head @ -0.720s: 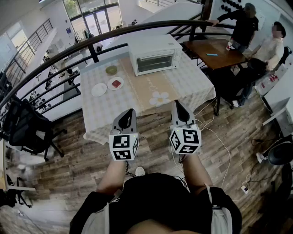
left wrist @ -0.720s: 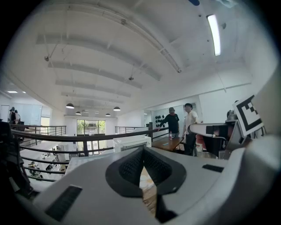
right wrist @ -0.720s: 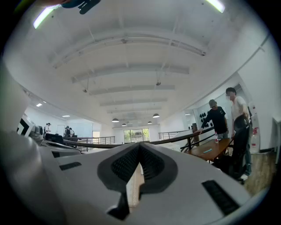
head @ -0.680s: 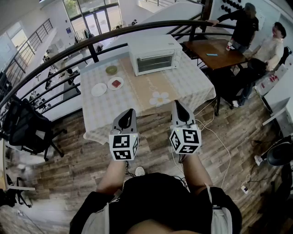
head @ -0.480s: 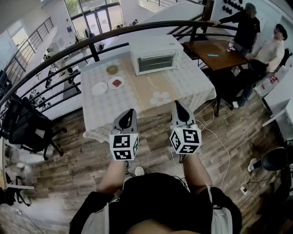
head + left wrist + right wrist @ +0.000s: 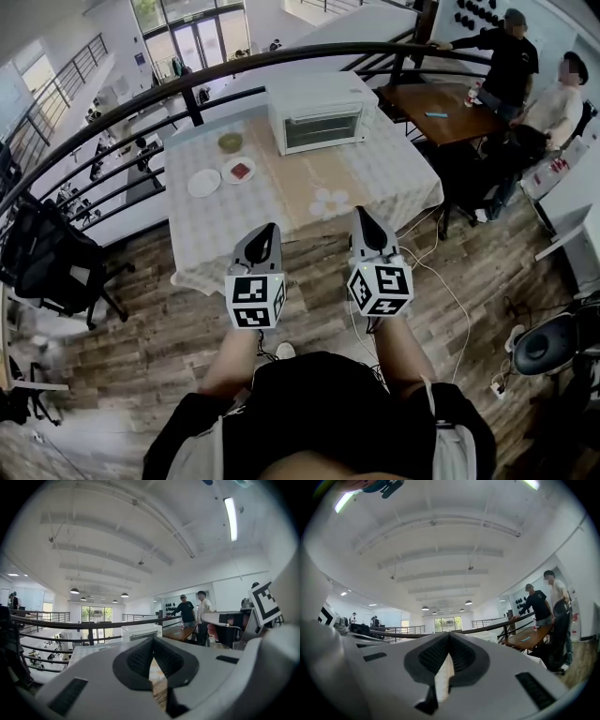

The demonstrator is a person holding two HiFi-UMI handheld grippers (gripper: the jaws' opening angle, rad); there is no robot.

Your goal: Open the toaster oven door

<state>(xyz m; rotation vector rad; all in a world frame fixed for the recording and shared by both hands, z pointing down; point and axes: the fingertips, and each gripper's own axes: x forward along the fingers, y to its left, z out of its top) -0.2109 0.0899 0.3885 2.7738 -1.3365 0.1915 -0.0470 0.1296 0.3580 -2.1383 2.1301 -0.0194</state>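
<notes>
The white toaster oven (image 6: 319,112) stands at the far edge of the checked-cloth table (image 6: 394,178), its glass door closed; it also shows as the toaster oven (image 6: 140,632) beyond the jaws in the left gripper view. Both grippers hover side by side over the wooden floor, short of the table's near edge. My left gripper (image 6: 267,229) is shut with nothing in it, its jaws meeting at the tip (image 6: 152,640). My right gripper (image 6: 360,213) looks shut and empty too (image 6: 449,636).
Two small plates (image 6: 203,183) and a green bowl (image 6: 230,142) sit on the table's left part. A dark railing (image 6: 112,117) curves behind it. Two people stand by a wooden table (image 6: 441,103) at the right. A black chair (image 6: 47,267) is at the left; cables (image 6: 450,291) lie on the floor.
Both grippers hold the same place in front of the table. Only the head view has shifted slightly.
</notes>
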